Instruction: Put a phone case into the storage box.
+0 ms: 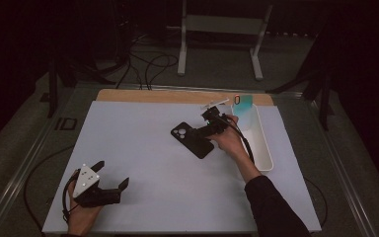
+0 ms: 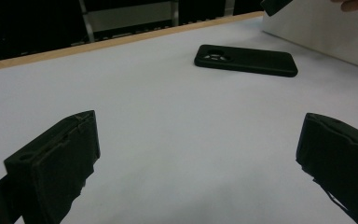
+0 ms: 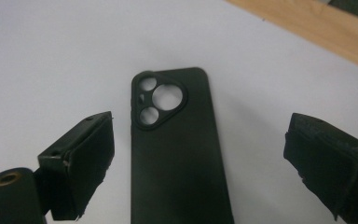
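Your left tongs [image 1: 112, 174] sit nearest the camera at the front left of the white worktop [image 1: 143, 148], held in your left hand [image 1: 81, 217], jaws spread wide with nothing between them. In the left gripper view they [image 2: 198, 158] point across bare worktop toward the black phone case [image 2: 245, 59], which lies well apart from them.

Your right tongs [image 1: 197, 134] are over toward the back right, gripped by your right hand [image 1: 229, 140]. In the right gripper view they [image 3: 198, 154] are released, one jaw on either side of the phone case [image 3: 175, 154] without touching it. That case lies flat on the worktop, back up, with its camera cutouts at the end away from the tongs. In the high view the phone case [image 1: 191, 139] lies just left of a long white tray [image 1: 261, 143], whose far end holds a teal object [image 1: 244, 104].
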